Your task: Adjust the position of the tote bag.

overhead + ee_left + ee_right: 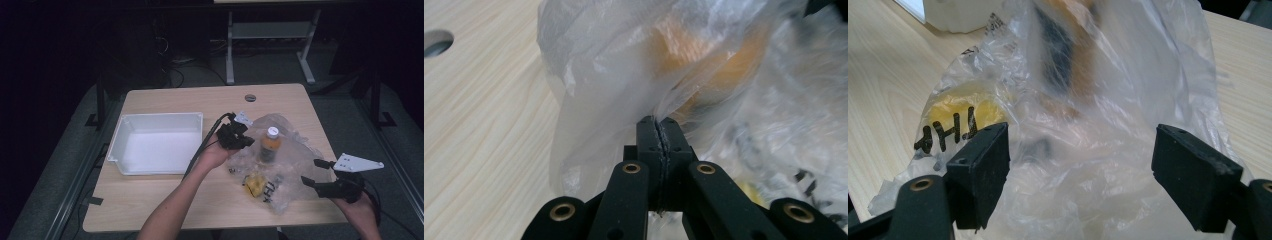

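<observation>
Fingers of the right gripper (pixel 311 172) stand spread wide at the near right of the wooden table (pixel 165 197), with the near edge of the clear plastic bag (pixel 295 160) lying between them, though the pads do not press on it. Farther in, the bag holds a yellow lump (pixel 255 185) near its front and an upright bottle (pixel 270 145) of orange liquid with a white cap behind it. Left gripper (pixel 659 125) has its fingers pressed together, pinching a fold of the bag's far left edge, and a white tray (pixel 157 142) sits well to the left.

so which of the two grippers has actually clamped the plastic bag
The left gripper: its jaws are shut on a fold of the plastic bag. The right gripper stands open, the bag merely between its jaws.
</observation>
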The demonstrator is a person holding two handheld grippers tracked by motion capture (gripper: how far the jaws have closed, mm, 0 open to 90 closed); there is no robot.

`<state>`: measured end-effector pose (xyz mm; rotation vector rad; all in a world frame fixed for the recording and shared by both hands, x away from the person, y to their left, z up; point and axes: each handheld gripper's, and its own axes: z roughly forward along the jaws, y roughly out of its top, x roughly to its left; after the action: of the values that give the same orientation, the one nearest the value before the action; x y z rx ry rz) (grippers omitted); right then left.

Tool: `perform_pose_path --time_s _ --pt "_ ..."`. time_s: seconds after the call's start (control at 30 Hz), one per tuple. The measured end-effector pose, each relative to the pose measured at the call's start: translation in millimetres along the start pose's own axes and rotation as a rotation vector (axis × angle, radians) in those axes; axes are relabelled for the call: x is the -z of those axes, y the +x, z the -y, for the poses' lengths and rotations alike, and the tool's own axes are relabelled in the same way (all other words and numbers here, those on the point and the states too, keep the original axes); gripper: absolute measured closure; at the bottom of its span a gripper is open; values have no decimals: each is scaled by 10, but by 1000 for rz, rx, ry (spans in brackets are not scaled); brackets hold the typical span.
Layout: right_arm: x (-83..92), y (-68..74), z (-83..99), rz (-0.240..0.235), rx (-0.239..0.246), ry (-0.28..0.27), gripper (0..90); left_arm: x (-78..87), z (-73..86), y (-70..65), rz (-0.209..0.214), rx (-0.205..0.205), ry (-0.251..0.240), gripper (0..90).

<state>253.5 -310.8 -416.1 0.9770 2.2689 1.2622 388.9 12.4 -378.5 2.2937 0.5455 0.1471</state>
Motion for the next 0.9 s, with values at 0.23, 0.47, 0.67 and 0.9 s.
perform_pose_path --time_s 0.23,0.47,0.67,0.9 --pt "-18 5 4 -6 2 9 226 -44 139 78 -11 33 14 898" --pt "-44 17 4 -12 9 16 226 -190 255 62 -6 54 61 899" --pt "-56 24 4 -15 12 23 226 -166 286 57 -9 33 74 897" --pt "-74 16 8 -22 7 27 226 58 327 47 16 25 59 820"
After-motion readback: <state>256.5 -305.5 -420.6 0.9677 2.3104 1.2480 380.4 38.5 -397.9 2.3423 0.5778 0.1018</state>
